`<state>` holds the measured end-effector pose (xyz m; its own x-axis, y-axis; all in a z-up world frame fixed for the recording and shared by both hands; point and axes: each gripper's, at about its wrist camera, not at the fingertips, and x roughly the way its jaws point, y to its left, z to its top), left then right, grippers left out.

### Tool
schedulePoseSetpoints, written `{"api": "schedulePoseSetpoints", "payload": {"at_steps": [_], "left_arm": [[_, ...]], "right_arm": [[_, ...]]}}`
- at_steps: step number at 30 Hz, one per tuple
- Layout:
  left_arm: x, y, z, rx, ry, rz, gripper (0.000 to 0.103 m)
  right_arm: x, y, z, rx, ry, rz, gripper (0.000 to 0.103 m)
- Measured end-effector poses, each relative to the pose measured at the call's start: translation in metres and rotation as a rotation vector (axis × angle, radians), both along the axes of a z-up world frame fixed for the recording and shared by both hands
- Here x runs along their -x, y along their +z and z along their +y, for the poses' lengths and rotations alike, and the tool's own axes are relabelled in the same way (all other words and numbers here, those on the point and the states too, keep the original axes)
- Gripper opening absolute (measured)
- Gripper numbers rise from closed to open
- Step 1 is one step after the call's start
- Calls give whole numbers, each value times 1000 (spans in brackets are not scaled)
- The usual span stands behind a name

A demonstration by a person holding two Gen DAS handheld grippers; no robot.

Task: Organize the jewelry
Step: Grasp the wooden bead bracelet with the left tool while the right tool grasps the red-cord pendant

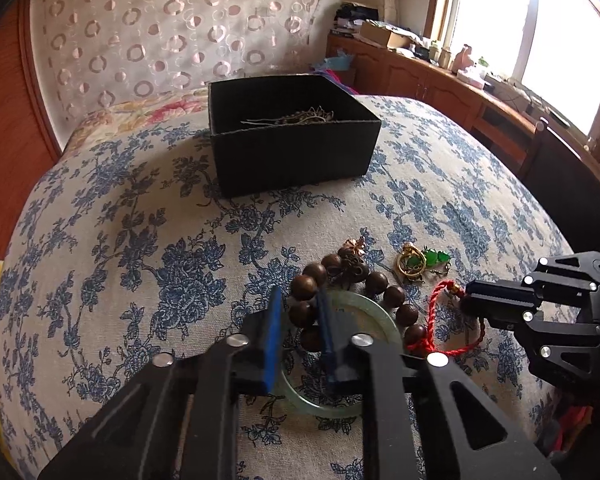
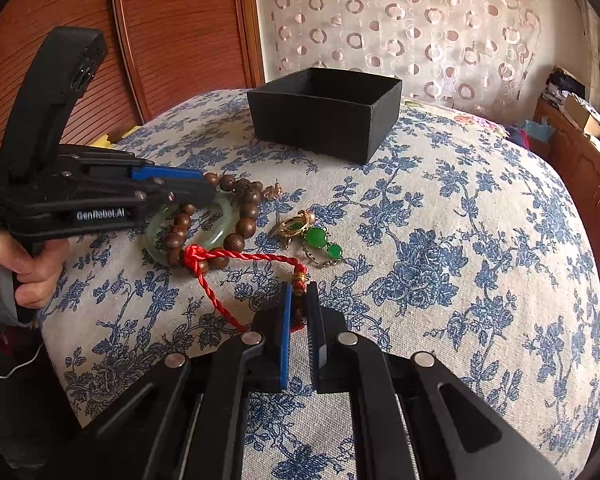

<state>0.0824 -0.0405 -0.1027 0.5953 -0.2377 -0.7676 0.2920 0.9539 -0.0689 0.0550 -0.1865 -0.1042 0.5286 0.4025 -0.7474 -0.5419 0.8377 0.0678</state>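
Note:
A black open box (image 1: 292, 136) (image 2: 328, 112) stands on the blue-flowered cloth; thin chains lie inside it. In front lies a pile: a brown wooden bead bracelet (image 1: 380, 284) (image 2: 244, 226) over a pale green jade bangle (image 1: 374, 316) (image 2: 224, 216), a red cord bracelet (image 1: 432, 312) (image 2: 240, 258), and a gold and green pendant piece (image 1: 414, 262) (image 2: 314, 236). My left gripper (image 1: 300, 308) (image 2: 192, 188) is closed around the wooden beads at the bangle's rim. My right gripper (image 2: 299, 292) (image 1: 466, 296) is shut on the beaded end of the red cord.
The cloth covers a rounded padded surface (image 1: 140, 240) that drops off at its edges. A wooden panel (image 2: 172, 40) and a patterned curtain (image 1: 160, 32) stand behind. A wooden sideboard with clutter (image 1: 460, 80) runs under the window at the right.

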Motion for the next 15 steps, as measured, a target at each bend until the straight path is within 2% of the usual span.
{"api": "schedulePoseSetpoints", "payload": {"at_steps": [7,15], "left_arm": [[10,18,10,34,29,-50,12],[26,46,14,38,35,-131,12]], "right_arm": [[0,0,0,2,0,-1,9],[0,0,0,-2,0,0,9]]}}
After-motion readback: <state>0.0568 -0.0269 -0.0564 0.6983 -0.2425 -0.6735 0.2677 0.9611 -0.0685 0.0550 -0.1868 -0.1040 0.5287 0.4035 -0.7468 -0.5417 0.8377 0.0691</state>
